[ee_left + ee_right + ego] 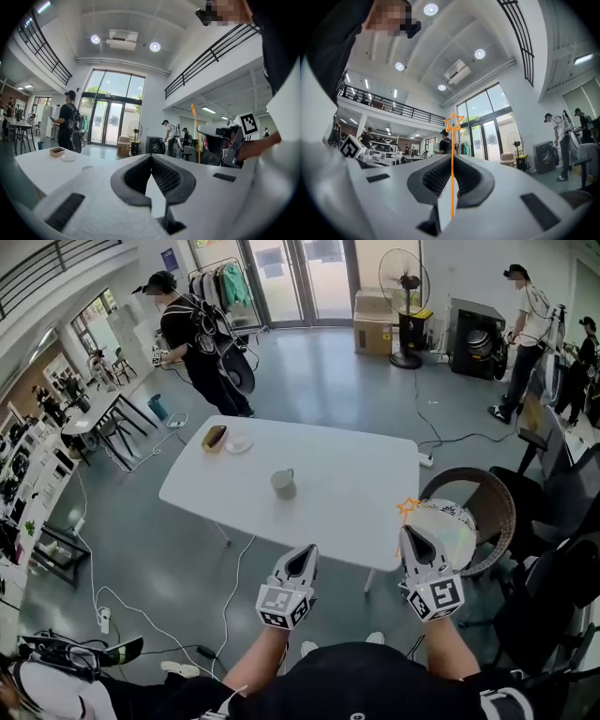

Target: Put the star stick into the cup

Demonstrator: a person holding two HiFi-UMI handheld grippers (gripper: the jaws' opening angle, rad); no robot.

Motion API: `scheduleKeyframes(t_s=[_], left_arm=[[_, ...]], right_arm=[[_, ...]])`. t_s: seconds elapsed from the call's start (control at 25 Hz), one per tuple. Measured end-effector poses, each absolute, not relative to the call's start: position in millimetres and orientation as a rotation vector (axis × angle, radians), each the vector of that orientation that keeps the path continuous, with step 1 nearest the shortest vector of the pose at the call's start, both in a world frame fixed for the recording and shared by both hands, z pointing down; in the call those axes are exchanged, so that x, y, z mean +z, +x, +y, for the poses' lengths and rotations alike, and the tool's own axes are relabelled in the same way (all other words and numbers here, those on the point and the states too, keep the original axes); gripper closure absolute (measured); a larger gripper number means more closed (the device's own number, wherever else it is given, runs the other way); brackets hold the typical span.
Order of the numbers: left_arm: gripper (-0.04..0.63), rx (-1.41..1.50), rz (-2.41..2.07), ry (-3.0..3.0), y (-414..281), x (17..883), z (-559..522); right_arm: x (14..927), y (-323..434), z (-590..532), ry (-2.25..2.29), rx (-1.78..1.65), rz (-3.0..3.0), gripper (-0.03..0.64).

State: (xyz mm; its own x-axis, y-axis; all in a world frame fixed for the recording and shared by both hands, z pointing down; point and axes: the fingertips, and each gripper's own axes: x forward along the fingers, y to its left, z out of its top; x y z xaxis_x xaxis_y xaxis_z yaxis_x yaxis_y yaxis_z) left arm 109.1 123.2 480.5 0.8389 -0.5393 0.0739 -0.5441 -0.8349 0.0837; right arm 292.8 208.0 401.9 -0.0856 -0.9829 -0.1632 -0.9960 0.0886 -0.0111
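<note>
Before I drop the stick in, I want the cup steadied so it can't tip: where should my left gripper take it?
I'd grip the cup low on its side wall, bringing the left gripper in from the cup's left. It stands upright, mouth up, so this keeps the jaws off the rim and the top free for the star stick.

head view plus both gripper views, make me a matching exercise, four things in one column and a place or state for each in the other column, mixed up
Things:
1. thin orange star-tipped stick
2. grey cup
3. small white plate
4. left gripper

Places or states:
A. shut, nothing between its jaws
B. alone near the middle of the white table
C. clamped in the right gripper
D. near the table's far left corner, beside a brown oblong dish

Pairs: 1-C, 2-B, 3-D, 4-A
</note>
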Motion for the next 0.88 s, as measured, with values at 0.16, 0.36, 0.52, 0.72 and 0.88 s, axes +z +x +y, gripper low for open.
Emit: scheduleKeyframes(t_s=[0.16, 0.36, 0.52, 0.72, 0.88], left_arm=[[0.583, 0.077, -0.970, 2.882, 102, 479, 115], [0.583, 0.084, -1.044, 2.854, 81, 475, 105], [0.583, 0.061, -1.091, 2.848, 64, 476, 74], [0.583, 0.049, -1.123, 2.806, 27, 489, 35], [0.583, 0.026, -1.149, 2.789, -8, 496, -3]], right_arm=[[404, 293, 186, -1.948, 0.153, 2.285, 0.597], [406, 271, 156, -1.867, 0.123, 2.348, 0.597], [408, 253, 116, -1.828, 0.127, 2.377, 0.597], [416, 217, 73, -1.817, 0.102, 2.417, 0.597], [417, 187, 28, -1.814, 0.108, 2.413, 0.597]])
